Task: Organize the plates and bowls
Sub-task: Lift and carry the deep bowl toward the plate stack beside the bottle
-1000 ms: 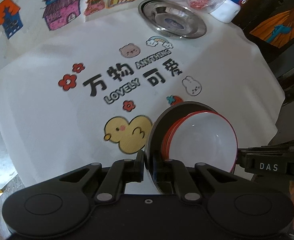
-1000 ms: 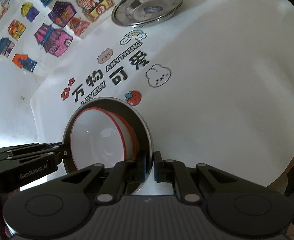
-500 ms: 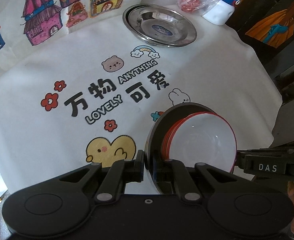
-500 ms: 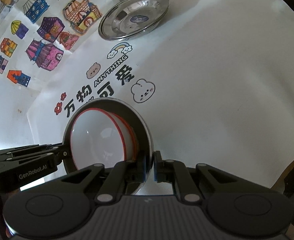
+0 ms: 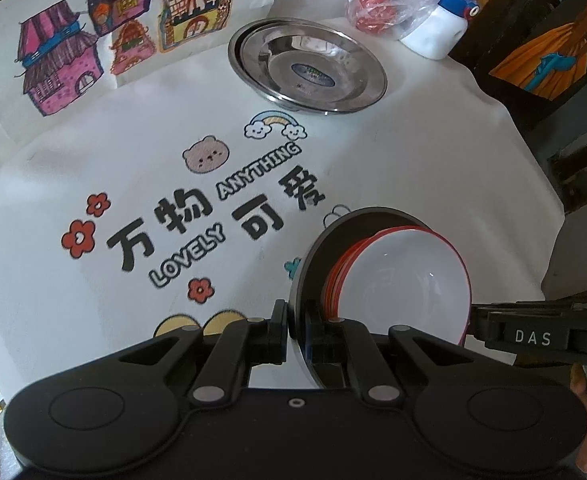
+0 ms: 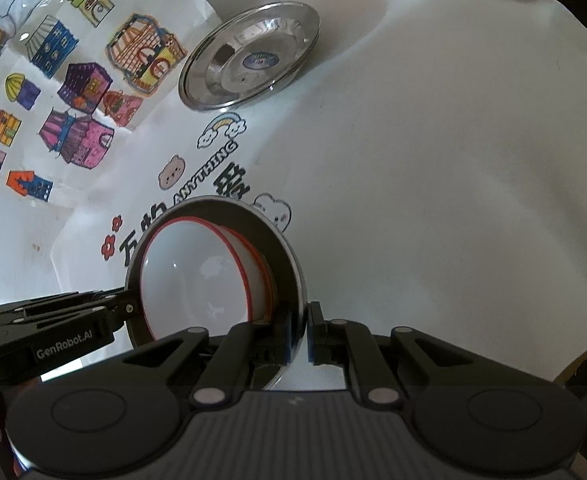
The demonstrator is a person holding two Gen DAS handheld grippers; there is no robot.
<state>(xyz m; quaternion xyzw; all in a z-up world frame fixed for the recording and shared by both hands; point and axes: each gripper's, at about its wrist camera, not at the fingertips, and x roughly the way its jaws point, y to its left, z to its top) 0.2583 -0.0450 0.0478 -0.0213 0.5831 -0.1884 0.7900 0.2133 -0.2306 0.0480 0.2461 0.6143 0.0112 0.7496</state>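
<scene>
Over the tablecloth [image 5: 433, 168], both claws steeply down-tilted

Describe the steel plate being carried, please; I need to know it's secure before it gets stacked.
The round steel plate, shiny with a broad flat rim, is held above the printed white tablecloth. The left gripper and right gripper each pinch its thin rim from opposite sides. Nested red-rimmed white bowls sit in it. It is apart from the steel plates stacked farther away.

light: soft daylight | glare: steel plate [image 5: 307, 70] | edges: fisheye-bent | focus: sharp
</scene>
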